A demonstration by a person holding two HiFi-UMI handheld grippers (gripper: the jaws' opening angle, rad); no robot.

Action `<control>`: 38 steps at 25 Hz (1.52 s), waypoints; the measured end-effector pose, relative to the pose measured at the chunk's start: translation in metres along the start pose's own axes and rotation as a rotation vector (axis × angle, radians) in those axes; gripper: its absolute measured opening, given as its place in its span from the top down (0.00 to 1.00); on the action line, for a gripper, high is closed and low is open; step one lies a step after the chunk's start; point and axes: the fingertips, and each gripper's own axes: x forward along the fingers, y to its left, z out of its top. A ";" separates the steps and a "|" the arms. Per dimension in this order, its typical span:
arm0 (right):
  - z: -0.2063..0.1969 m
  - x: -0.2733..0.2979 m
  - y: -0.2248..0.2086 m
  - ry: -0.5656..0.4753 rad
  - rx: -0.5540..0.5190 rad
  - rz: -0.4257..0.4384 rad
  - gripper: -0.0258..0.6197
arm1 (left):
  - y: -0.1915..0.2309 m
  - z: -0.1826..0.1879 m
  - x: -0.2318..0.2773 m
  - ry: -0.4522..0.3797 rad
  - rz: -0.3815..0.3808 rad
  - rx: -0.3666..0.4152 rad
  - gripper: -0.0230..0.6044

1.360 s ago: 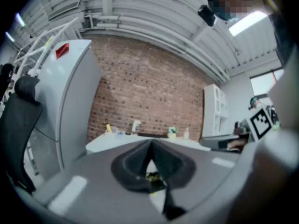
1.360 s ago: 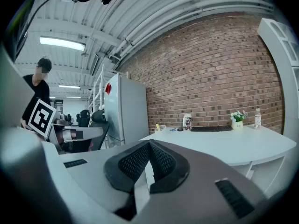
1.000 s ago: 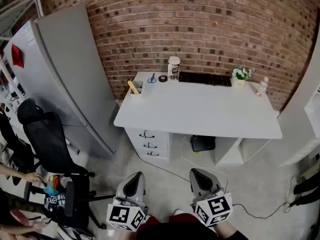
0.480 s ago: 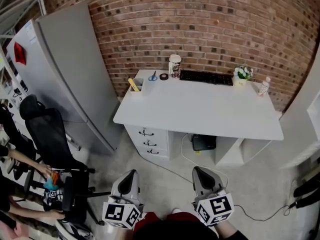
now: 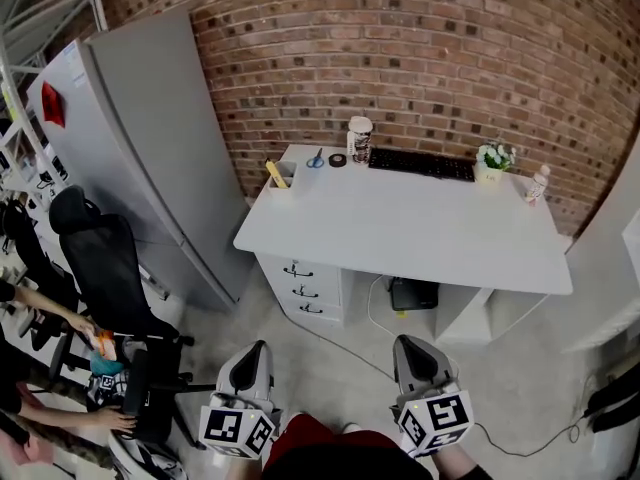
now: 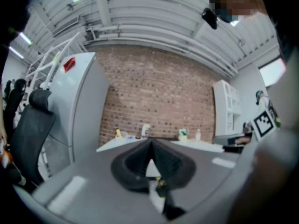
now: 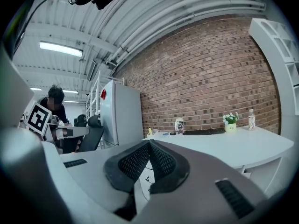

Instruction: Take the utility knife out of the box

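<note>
A yellow utility knife point(image 5: 272, 172) stands up out of a small open box point(image 5: 284, 177) at the white desk's point(image 5: 400, 230) back left corner. The knife also shows far off in the left gripper view point(image 6: 118, 133) and in the right gripper view point(image 7: 150, 131). My left gripper point(image 5: 252, 352) and right gripper point(image 5: 410, 344) hang low over the floor, well short of the desk. Both point at the desk. The left gripper's point(image 6: 150, 142) pads meet with nothing between them. The right gripper's point(image 7: 149, 142) pads also touch and hold nothing.
Scissors point(image 5: 316, 159), a tape roll point(image 5: 338, 159), a canister point(image 5: 360, 138), a keyboard point(image 5: 420, 164), a potted plant point(image 5: 490, 157) and a bottle point(image 5: 538, 183) line the desk's back edge. Drawers point(image 5: 300, 286) sit under it. A grey cabinet point(image 5: 130, 148) and black chair point(image 5: 100, 268) stand at left.
The desk has slid slightly lower and to the right in the head view. Both grippers stay shut at the bottom edge. A person's hands at the far left have shifted by the chair.
</note>
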 end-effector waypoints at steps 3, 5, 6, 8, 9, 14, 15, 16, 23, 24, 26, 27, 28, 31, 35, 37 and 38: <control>0.002 0.003 -0.006 0.000 0.009 -0.013 0.95 | 0.004 0.004 0.002 -0.003 0.011 0.007 0.96; 0.001 0.005 -0.012 0.003 0.011 -0.020 0.95 | 0.005 0.005 0.005 0.001 0.014 0.011 0.96; 0.001 0.006 -0.014 0.005 0.013 -0.022 0.95 | 0.005 0.006 0.007 0.002 0.014 0.013 0.96; 0.001 0.010 -0.016 0.009 0.017 -0.026 0.95 | 0.006 0.007 0.011 0.003 0.014 0.014 0.96; 0.002 0.013 -0.017 0.009 0.019 -0.027 0.95 | 0.007 0.007 0.013 0.002 0.015 0.014 0.96; 0.004 0.029 -0.013 0.007 0.020 -0.033 0.95 | 0.021 0.001 0.020 0.006 0.021 0.009 0.96; 0.003 0.033 -0.012 0.010 0.020 -0.035 0.95 | 0.025 0.000 0.021 0.010 0.021 0.006 0.96; 0.002 0.038 -0.012 0.015 0.020 -0.035 0.95 | 0.029 -0.001 0.023 0.014 0.021 0.002 0.96; 0.007 0.078 -0.004 0.036 0.010 -0.022 0.95 | 0.061 0.001 0.049 0.022 0.029 -0.016 0.96; 0.006 0.085 -0.002 0.040 0.009 -0.021 0.95 | 0.067 0.000 0.053 0.025 0.031 -0.020 0.96; 0.005 0.098 0.002 0.049 0.007 -0.018 0.95 | 0.078 -0.002 0.060 0.029 0.036 -0.029 0.96; 0.006 0.105 0.003 0.053 0.006 -0.017 0.95 | 0.083 -0.003 0.064 0.030 0.038 -0.032 0.96; 0.006 0.112 0.004 0.055 0.004 -0.015 0.95 | 0.088 -0.003 0.068 0.032 0.040 -0.034 0.96; 0.007 0.132 0.007 0.060 -0.002 -0.013 0.95 | 0.104 -0.005 0.080 0.034 0.043 -0.043 0.96; 0.006 0.157 0.012 0.072 -0.007 -0.004 0.95 | 0.125 -0.007 0.097 0.037 0.044 -0.056 0.96; 0.006 0.171 0.014 0.081 -0.009 -0.003 0.95 | 0.134 -0.007 0.106 0.040 0.041 -0.060 0.96; 0.005 0.178 0.015 0.088 -0.008 -0.003 0.95 | 0.139 -0.007 0.111 0.043 0.040 -0.063 0.96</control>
